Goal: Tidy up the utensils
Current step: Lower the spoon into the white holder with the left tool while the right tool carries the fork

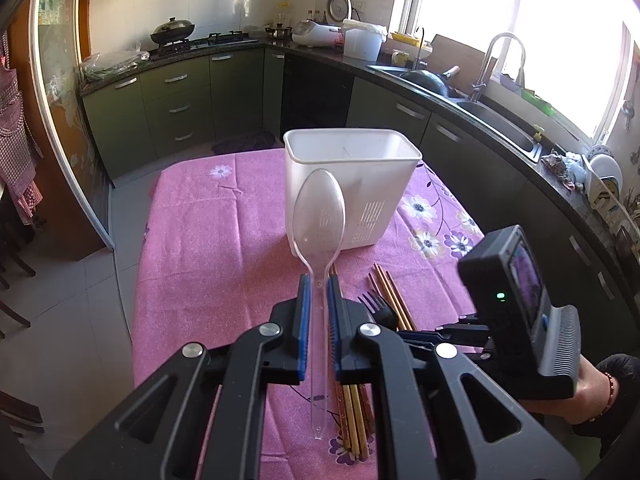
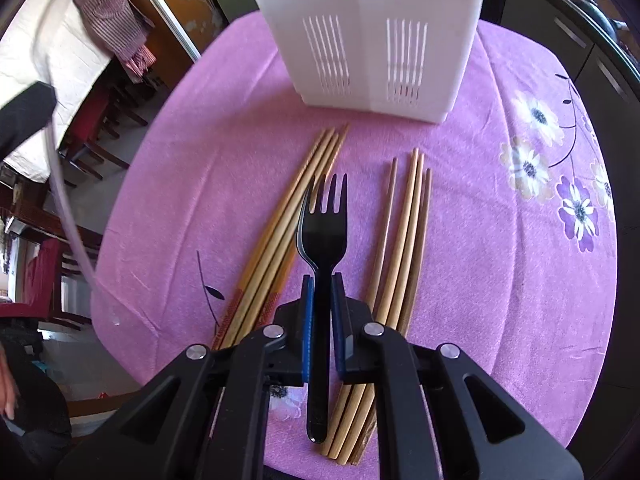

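Note:
My left gripper (image 1: 319, 280) is shut on the handle of a clear plastic spoon (image 1: 319, 216), bowl forward, held above the table in front of the white utensil holder (image 1: 352, 184). My right gripper (image 2: 321, 278) is shut on a black plastic fork (image 2: 323, 224), tines toward the holder (image 2: 372, 32), just above the cloth. Two bundles of wooden chopsticks lie on the pink cloth: one left of the fork (image 2: 280, 224), one right of it (image 2: 404, 232). The fork (image 1: 378, 312) and chopsticks (image 1: 390, 296) also show in the left wrist view. The spoon (image 2: 60, 184) shows at the left edge of the right wrist view.
The table has a pink flowered cloth (image 1: 208, 232). Dark kitchen cabinets and a counter with a sink (image 1: 496, 120) curve behind and to the right. The right gripper's body (image 1: 516, 304) sits low right of my left gripper. Chairs (image 2: 80, 152) stand off the table's left.

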`<move>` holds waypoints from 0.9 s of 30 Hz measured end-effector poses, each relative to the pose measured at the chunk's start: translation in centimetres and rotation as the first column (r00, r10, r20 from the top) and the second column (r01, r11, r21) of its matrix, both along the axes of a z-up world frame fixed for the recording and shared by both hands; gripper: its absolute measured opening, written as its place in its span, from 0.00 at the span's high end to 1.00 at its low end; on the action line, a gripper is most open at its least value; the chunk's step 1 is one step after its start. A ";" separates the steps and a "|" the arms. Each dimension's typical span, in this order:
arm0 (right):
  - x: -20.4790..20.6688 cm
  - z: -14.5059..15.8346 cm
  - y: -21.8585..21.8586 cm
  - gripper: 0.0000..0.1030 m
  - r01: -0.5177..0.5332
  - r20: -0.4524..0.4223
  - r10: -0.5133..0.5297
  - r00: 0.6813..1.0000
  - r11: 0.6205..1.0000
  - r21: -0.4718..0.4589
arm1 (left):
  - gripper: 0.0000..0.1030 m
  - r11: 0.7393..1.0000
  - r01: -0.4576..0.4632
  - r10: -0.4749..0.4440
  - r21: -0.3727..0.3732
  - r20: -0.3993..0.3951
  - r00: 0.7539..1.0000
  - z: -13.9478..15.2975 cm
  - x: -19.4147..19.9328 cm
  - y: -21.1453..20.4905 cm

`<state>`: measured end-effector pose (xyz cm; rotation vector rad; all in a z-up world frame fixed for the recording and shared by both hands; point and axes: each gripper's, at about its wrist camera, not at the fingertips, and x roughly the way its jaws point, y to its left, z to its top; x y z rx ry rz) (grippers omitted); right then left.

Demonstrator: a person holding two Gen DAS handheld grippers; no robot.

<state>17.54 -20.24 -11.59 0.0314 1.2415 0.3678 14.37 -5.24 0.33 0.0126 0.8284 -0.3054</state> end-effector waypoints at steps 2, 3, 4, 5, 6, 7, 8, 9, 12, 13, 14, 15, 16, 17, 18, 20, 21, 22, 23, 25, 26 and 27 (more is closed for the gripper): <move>-0.6 1.9 -1.1 0.91 0.012 0.064 -0.016 0.998 0.998 0.061 | 0.92 1.000 -0.001 0.001 -0.014 0.026 1.000 1.2 0.5 0.0; -1.0 2.9 -1.8 0.91 0.016 0.099 -0.026 0.995 0.995 0.095 | 0.92 1.000 -0.003 0.004 -0.022 0.042 0.999 1.8 0.8 -0.1; -1.3 3.8 -2.3 0.91 0.021 0.130 -0.037 0.991 0.992 0.124 | 0.92 0.999 -0.003 0.005 -0.032 0.058 0.998 2.5 1.1 -0.2; -1.6 4.6 -2.9 0.91 0.026 0.161 -0.049 0.986 0.989 0.146 | 0.92 0.999 -0.004 0.007 -0.048 0.079 0.997 3.3 1.6 -0.3; -2.0 5.5 -3.2 0.91 0.027 0.195 -0.059 0.979 0.986 0.162 | 0.92 0.998 -0.004 0.011 -0.067 0.104 0.995 4.2 2.0 -0.4; -2.4 6.1 -3.7 0.91 0.029 0.226 -0.069 0.972 0.984 0.175 | 0.92 0.996 -0.002 0.013 -0.086 0.137 0.991 5.1 2.6 -0.5; -2.7 6.9 -4.1 0.91 0.033 0.253 -0.080 0.964 0.982 0.184 | 0.92 0.995 0.000 0.018 -0.102 0.172 0.985 6.0 3.0 -0.6; -2.8 7.9 -5.0 0.91 0.032 0.275 -0.085 0.958 0.981 0.190 | 0.92 0.994 -0.006 0.029 -0.112 0.208 0.978 6.9 3.6 -0.8; -3.5 9.4 -6.7 0.91 0.032 0.320 -0.097 0.942 0.979 0.203 | 0.92 0.990 -0.016 0.059 -0.139 0.305 0.950 8.9 5.7 -1.5; -3.4 9.8 -7.2 0.91 0.031 0.326 -0.099 0.940 0.978 0.208 | 0.92 0.988 -0.023 0.072 -0.151 0.328 0.942 9.3 6.4 -1.8; -3.4 10.1 -7.9 0.91 0.031 0.329 -0.102 0.939 0.976 0.214 | 0.92 0.986 -0.025 0.081 -0.163 0.351 0.933 9.6 7.2 -2.0; -3.4 10.2 -8.2 0.91 0.035 0.332 -0.108 0.937 0.975 0.219 | 0.92 0.985 -0.026 0.089 -0.170 0.374 0.923 10.0 8.1 -2.4; -3.3 10.2 -8.6 0.91 0.036 0.334 -0.111 0.936 0.974 0.222 | 0.92 0.985 -0.031 0.098 -0.172 0.400 0.911 10.1 8.9 -2.7; -3.2 10.2 -9.0 0.91 0.038 0.334 -0.113 0.936 0.974 0.223 | 0.92 0.984 -0.037 0.109 -0.176 0.419 0.902 10.2 9.6 -3.0; -3.2 10.1 -9.2 0.91 0.041 0.334 -0.118 0.935 0.973 0.229 | 0.92 0.984 -0.041 0.114 -0.175 0.431 0.895 10.1 10.3 -3.4; -3.1 10.2 -9.6 0.91 0.046 0.338 -0.127 0.933 0.971 0.237 | 0.92 0.987 -0.059 0.123 -0.153 0.454 0.882 9.5 11.8 -4.4; -3.2 10.2 -9.7 0.91 0.050 0.342 -0.133 0.930 0.969 0.241 | 0.92 0.988 -0.066 0.123 -0.138 0.459 0.880 9.0 12.4 -4.8; -3.1 10.1 -9.8 0.91 0.052 0.345 -0.137 0.928 0.968 0.245 | 0.92 0.990 -0.070 0.118 -0.122 0.457 0.882 8.4 13.0 -5.3; -2.9 10.3 -10.0 0.91 0.052 0.349 -0.140 0.927 0.967 0.250 | 0.92 0.991 -0.079 0.119 -0.107 0.449 0.886 7.7 13.5 -5.6; -2.5 10.7 -10.2 0.91 0.052 0.361 -0.148 0.921 0.964 0.261 | 0.92 0.991 -0.080 0.117 -0.104 0.419 0.900 6.3 14.1 -5.8; -2.3 10.9 -10.3 0.91 0.052 0.372 -0.151 0.916 0.963 0.263 | 0.92 0.991 -0.085 0.121 -0.105 0.408 0.905 5.7 14.2 -5.7; -2.0 11.3 -10.3 0.91 0.051 0.385 -0.154 0.910 0.963 0.263 | 0.92 0.990 -0.093 0.127 -0.105 0.398 0.909 5.0 14.1 -5.4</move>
